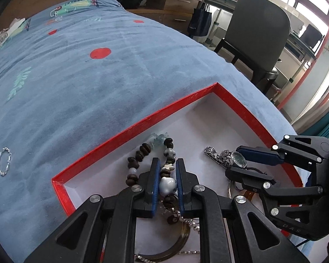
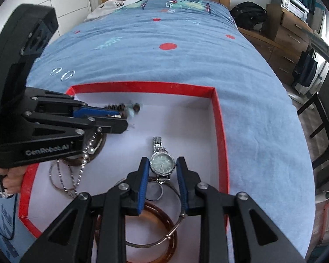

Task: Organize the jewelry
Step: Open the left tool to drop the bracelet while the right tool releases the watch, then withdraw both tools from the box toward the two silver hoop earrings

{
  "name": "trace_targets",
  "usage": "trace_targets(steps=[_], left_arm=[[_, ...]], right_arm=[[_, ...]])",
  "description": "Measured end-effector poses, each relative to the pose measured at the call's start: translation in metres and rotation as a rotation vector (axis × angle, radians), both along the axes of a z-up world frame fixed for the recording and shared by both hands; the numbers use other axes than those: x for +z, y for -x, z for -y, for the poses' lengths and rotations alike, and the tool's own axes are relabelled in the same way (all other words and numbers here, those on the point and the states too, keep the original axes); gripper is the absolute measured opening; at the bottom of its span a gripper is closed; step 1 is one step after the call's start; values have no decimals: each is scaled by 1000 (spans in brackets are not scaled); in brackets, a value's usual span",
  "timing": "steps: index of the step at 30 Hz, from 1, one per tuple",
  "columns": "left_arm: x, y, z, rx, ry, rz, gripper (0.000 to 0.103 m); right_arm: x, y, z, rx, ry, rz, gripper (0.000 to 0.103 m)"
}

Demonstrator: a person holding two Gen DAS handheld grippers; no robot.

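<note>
Blue bedspread (image 1: 120, 76) – dark chair (image 1: 258, 37)

"GenRobot.AI", white print, on side of left hand-held gripper (image 2: 117, 118) body, seen from right wrist view. "DAS", faint raised letters, on right hand-held gripper (image 1: 236, 161) body in left wrist view. White garment (image 2: 118, 3) at bed's head: "S" plus partial letters, rest unreadable.

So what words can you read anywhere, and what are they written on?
"GenRobot.AI": on the side of the left gripper.
"DAS": raised letters on the right gripper body.
White garment by the headboard: letters too partial to read.
Watch dial: too small to read.
</note>
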State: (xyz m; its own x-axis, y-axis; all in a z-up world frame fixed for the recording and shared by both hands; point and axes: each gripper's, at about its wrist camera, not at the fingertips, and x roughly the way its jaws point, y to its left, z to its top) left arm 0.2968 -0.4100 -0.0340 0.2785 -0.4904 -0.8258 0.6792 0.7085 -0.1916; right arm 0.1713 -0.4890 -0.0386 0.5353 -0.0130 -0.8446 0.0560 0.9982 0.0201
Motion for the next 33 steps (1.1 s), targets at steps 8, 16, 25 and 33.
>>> trace_targets(steps=[8, 16, 25, 33], left_arm=[[5, 2, -6, 0, 21, 1, 27], [23, 12, -14, -4, 36, 27, 34], [61, 24, -61, 42, 69, 90, 43], [76, 10, -136, 143, 57, 126, 44]], right_arm=[[3, 4, 1, -9, -5, 13, 25], [19, 18, 3, -43, 2, 22, 30], [63, 40, -19, -79, -6, 80, 30], [90, 18, -71, -60, -51, 149, 30]])
